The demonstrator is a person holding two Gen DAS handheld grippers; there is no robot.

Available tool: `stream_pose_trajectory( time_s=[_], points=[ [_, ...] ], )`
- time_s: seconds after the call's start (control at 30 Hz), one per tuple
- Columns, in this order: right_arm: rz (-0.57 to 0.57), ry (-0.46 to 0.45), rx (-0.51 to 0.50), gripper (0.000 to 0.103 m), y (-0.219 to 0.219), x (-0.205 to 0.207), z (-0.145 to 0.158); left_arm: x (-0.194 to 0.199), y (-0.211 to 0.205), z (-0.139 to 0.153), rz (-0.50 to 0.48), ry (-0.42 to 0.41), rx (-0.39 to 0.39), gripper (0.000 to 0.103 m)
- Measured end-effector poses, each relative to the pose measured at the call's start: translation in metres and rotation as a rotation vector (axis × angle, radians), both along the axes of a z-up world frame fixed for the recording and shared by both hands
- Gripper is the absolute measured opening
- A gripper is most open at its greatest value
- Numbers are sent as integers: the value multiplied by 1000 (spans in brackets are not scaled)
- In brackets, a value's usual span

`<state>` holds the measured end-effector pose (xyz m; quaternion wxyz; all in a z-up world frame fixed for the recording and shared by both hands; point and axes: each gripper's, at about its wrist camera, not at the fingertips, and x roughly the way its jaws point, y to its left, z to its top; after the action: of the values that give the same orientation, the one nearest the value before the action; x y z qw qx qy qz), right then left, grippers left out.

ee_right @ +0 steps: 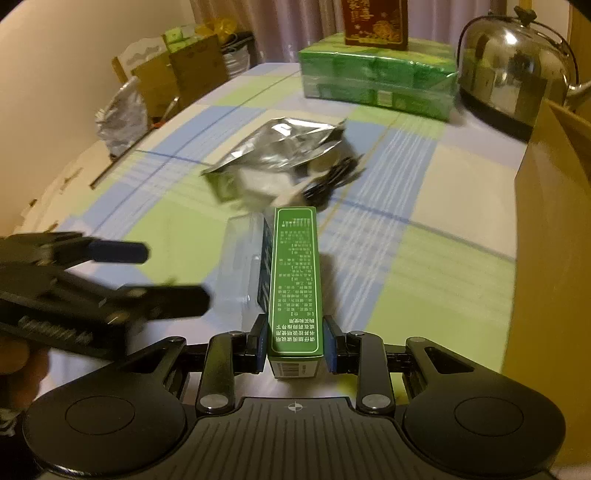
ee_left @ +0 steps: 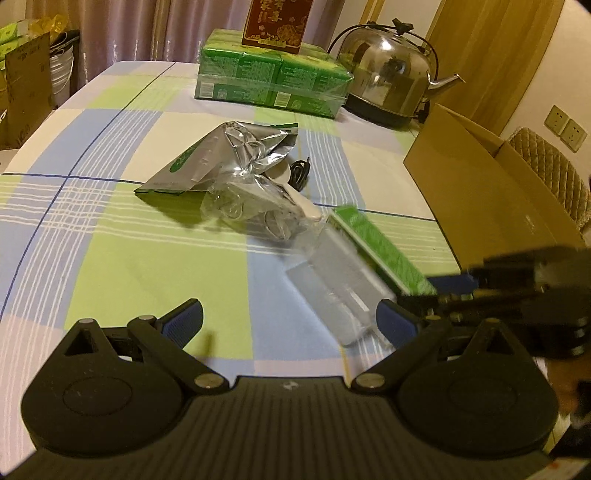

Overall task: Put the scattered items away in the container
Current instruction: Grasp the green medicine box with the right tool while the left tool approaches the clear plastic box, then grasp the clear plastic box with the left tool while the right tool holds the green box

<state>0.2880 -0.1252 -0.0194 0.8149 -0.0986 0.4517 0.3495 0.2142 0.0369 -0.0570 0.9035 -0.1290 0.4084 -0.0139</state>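
Observation:
My right gripper (ee_right: 295, 343) is shut on a long green box (ee_right: 295, 280) and holds it just above the table; it also shows in the left wrist view (ee_left: 380, 247), with the right gripper (ee_left: 443, 291) at the box's near end. A clear plastic case (ee_left: 340, 291) lies beside the box, also in the right wrist view (ee_right: 240, 266). My left gripper (ee_left: 291, 321) is open and empty, its right finger next to the clear case. A silver foil bag (ee_left: 221, 155), a crumpled clear wrapper (ee_left: 251, 206), a white spoon (ee_left: 295, 195) and a black cable (ee_left: 301, 173) lie mid-table. The cardboard box (ee_left: 480, 188) stands at the right.
A wrapped pack of green tissue boxes (ee_left: 273, 81) with a red box (ee_left: 277, 22) on top stands at the table's far end. A steel kettle (ee_left: 388, 74) sits beside it. Cardboard boxes and bags (ee_right: 177, 70) stand on the floor past the left edge.

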Motion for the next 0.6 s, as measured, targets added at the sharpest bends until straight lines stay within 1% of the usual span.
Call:
stream_pose_trajectory(
  time_s=[0.1,0.2,0.3,0.4,0.47,0.6],
  points=[
    [-44,-8,18,27,-5,-11,1,-3,-1,1,-4,2,5,98],
    [-105,-65,-8,27,-10,-18,2,-2,-3,4,-10,-3,11,95],
    [-142,-111,-23,27,-15,-22,1,5,-9,6,-26,-10,14,94],
    [-167,-144,-30,27,-21,-22,-1,15,-17,3,-46,-5,24,90],
    [-176,-159,-39,27,-25,-22,-2,22,-22,-2,-48,12,39,80],
    [-184,-155,-36,27,-31,-23,-6,32,-26,-14,-52,46,57,65]
  ],
)
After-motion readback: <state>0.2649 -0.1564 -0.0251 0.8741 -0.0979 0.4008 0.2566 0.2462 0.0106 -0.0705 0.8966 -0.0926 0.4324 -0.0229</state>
